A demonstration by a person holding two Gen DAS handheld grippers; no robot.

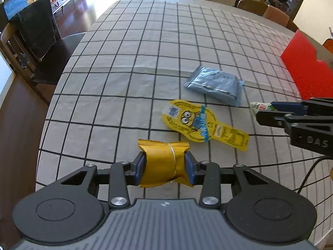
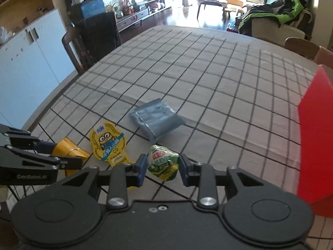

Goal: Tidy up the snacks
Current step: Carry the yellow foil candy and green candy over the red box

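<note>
My left gripper [image 1: 164,166] is shut on a gold snack packet [image 1: 163,162], which also shows in the right wrist view [image 2: 68,150]. My right gripper [image 2: 162,166] is shut on a green and white snack packet [image 2: 163,162]; its tip shows in the left wrist view [image 1: 260,106]. A yellow Minion packet [image 1: 204,125] lies flat on the checked tablecloth [image 1: 145,62] between the grippers. A blue-grey foil packet [image 1: 215,85] lies just beyond it. A red box [image 1: 308,70] stands at the right, also in the right wrist view [image 2: 314,145].
Chairs [image 1: 37,41] stand at the table's left and far edges. A cable [image 1: 312,173] runs by the right gripper. A white cabinet [image 2: 31,62] is off to the left.
</note>
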